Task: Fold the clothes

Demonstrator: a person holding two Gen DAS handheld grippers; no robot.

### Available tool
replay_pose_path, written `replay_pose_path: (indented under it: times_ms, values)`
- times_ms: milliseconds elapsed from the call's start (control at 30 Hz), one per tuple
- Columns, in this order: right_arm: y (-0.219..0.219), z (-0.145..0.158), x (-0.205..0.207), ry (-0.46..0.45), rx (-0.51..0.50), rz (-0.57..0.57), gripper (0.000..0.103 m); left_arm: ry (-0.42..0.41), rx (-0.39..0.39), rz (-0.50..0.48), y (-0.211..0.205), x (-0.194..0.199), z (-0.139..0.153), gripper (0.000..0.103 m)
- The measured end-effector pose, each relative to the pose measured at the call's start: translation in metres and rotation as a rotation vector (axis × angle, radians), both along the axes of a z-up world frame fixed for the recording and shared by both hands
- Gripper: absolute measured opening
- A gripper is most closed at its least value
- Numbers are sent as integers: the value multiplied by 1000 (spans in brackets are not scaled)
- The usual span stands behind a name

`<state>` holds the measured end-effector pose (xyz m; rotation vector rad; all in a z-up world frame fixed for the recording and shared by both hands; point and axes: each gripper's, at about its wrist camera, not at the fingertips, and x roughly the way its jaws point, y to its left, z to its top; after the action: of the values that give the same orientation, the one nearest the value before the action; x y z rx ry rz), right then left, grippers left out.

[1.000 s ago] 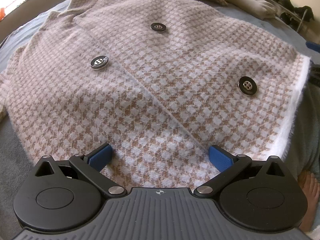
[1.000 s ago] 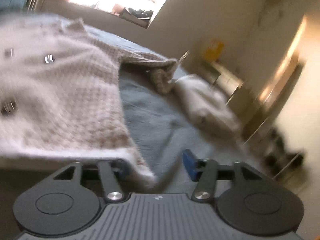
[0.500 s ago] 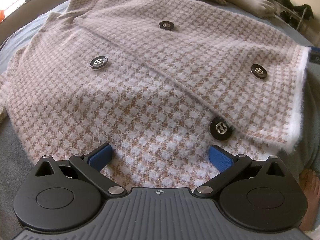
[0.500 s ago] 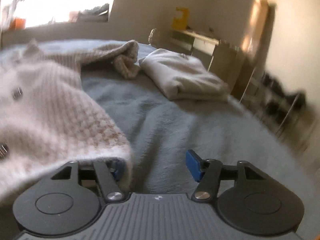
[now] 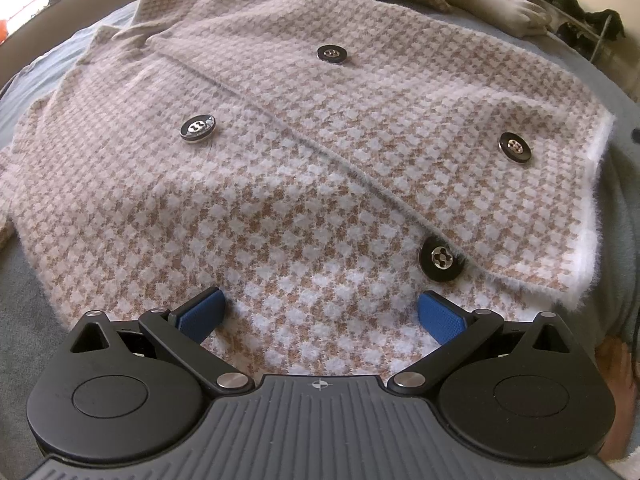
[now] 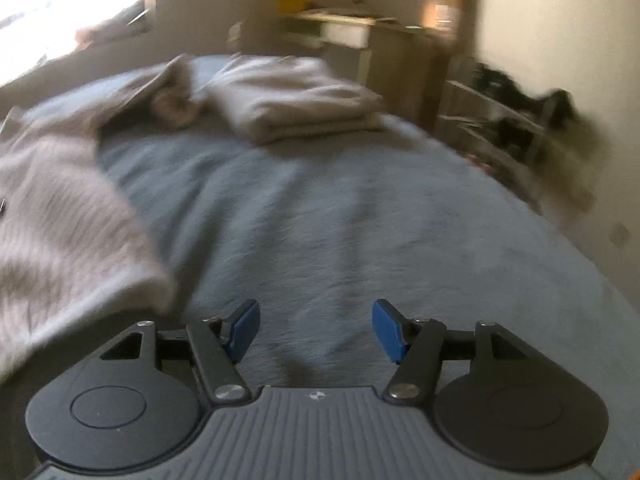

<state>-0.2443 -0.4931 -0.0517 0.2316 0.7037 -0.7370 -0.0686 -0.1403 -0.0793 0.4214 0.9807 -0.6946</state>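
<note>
Coat btwn wide L jaws, left of R

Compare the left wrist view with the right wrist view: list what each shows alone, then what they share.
Only the left wrist view shows the coat's four round black buttons, such as the nearest one, its overlapping front panel with fuzzy white edge, and the open left claw over the fabric.

Only the right wrist view shows the pale wooden desk, the bright window, and the open, empty right claw above bare bedding.

Both show the beige-and-white houndstooth knit coat, the blue-grey bed cover, the folded cream garment and the shoe rack.
</note>
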Motion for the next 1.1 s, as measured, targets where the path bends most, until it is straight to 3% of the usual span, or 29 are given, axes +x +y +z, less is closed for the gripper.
replay_pose_path:
  times_ms: [100,200,367,433,500,633,733,967,1100]
  values:
    - [11,22,3,-74,33,102,64,-4,2,6,0,0,2,103]
    - [44,41,31,-94,123,439,63,-8,6,8,-1,0,3,103]
    - [137,40,75,64,154,1058,61,-13,17,0,-3,-5,3,103]
    - [168,25,80,149,109,1228,57,-12,19,-2,-3,-6,4,103]
    - [186,11,82,215,58,1321,55,-11,19,-4,-2,-7,4,103]
    - [203,-13,84,300,-38,1361,29,-11,21,-8,-2,-8,4,103]
    - [194,-8,89,261,24,1317,13,-10,21,-9,-2,-8,3,103]
    - [171,12,96,105,175,1155,11,-11,23,-11,-4,-8,2,103]
    - [179,6,98,106,175,1182,11,-7,22,-10,-3,-8,3,103]
